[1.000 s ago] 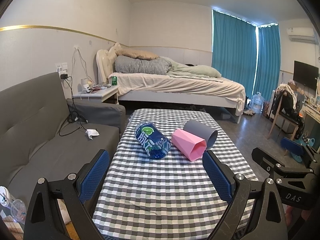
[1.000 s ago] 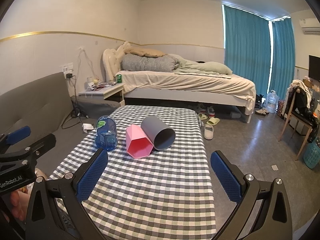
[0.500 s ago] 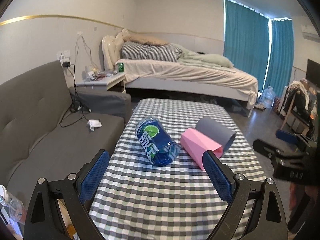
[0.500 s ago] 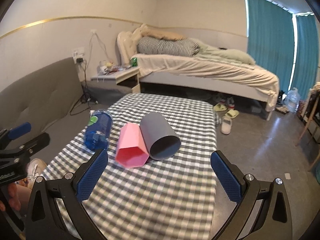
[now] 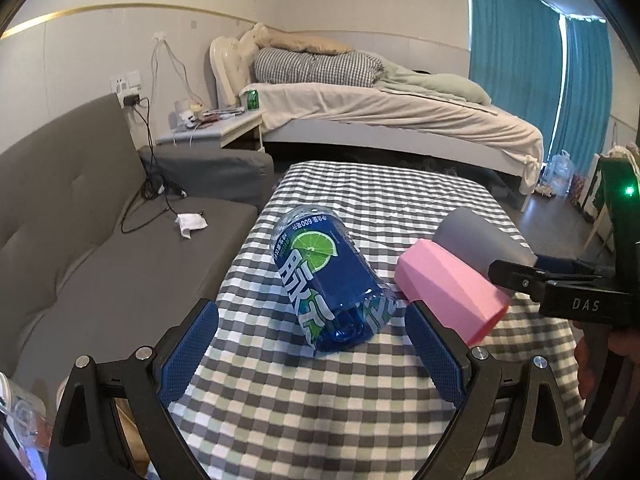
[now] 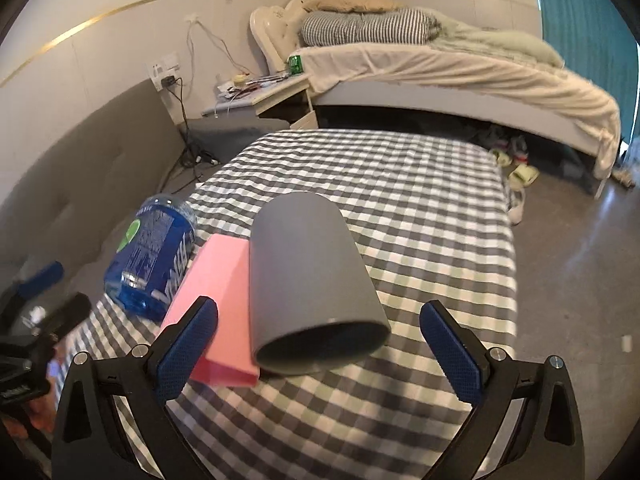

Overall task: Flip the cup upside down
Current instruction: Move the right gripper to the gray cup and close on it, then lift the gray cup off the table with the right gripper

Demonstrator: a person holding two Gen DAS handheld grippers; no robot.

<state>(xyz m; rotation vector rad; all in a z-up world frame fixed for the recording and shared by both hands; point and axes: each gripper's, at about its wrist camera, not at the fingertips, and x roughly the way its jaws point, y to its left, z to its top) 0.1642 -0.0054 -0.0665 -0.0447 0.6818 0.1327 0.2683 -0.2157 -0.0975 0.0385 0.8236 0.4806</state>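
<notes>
The right gripper (image 6: pixel 318 344) is spread wide, its blue textured pads on both sides of the open mouth of the smooth grey round cup (image 6: pixel 308 280) without touching it; the left gripper (image 5: pixel 312 354) is also wide open and holds nothing. The cup lies on its side on the grey-white checked tablecloth (image 6: pixel 420 216), against a faceted pink plastic cup (image 6: pixel 218 292) whose lower edge one pad hides. Beyond lies a blue transparent bottle (image 5: pixel 330 276), and the far bed (image 6: pixel 460 68) is blurred.
</notes>
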